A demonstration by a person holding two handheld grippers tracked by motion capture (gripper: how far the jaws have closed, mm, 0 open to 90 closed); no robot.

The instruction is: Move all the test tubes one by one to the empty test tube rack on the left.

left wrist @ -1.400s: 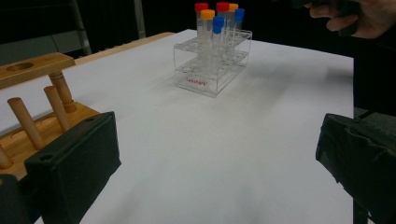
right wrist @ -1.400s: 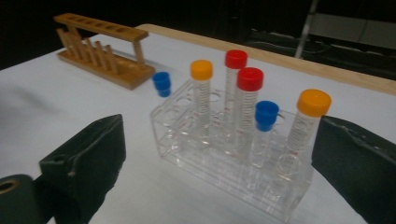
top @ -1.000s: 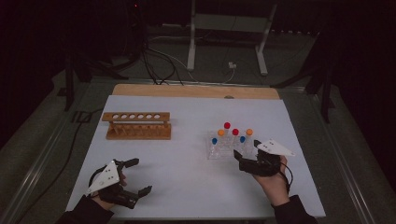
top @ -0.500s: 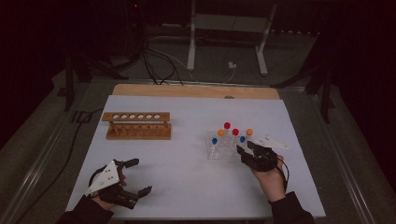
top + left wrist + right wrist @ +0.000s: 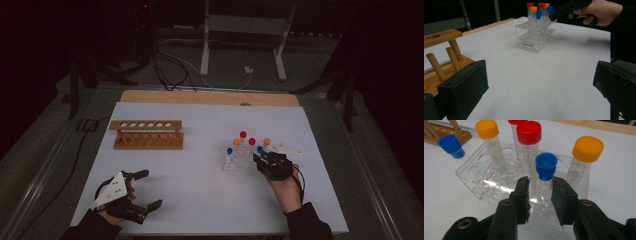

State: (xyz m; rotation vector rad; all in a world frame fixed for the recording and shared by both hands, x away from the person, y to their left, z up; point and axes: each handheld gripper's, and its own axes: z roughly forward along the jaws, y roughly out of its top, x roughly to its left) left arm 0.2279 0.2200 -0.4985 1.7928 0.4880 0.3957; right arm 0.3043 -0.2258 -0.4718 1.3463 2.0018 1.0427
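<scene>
Spanning the scene, the white table [image 5: 200,200] bore a wooden rack [image 5: 146,134], empty for receiving tubes. In the clear rack [image 5: 486,182], the right gripper [image 5: 540,195] had just closed around the blue-capped tube [image 5: 546,173]; the left gripper [image 5: 142,190] rested agape.

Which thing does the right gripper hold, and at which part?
The right gripper, jaws just closing, takes the blue-capped tube by its clear body under the cap; full contact cannot be told.
</scene>
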